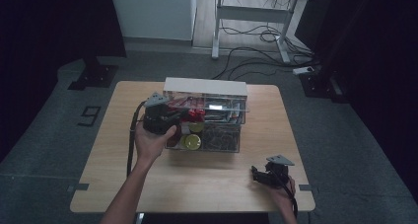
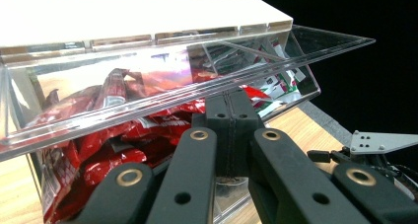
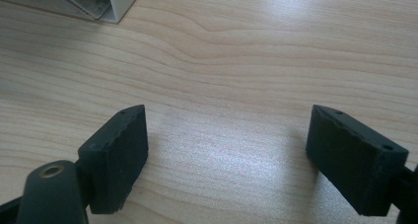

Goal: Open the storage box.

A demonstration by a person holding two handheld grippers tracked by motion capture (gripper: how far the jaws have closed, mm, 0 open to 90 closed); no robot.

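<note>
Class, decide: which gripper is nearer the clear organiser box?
Left. The left gripper is at the clear organiser box, jaws closed at its lid edge; the right gripper rests apart, near the table's front corner.

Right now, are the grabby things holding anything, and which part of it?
The left hand-held gripper is shut at the front edge of the clear lid on the snack box; a pinch can't be confirmed. The right hand-held gripper is open, holding nothing.

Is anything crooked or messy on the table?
The clear box's see-through lid sits tilted, lifted open at the front, with the shut left gripper beneath its edge. Red packets are heaped untidily inside. Nothing looks spilled or broken.
</note>
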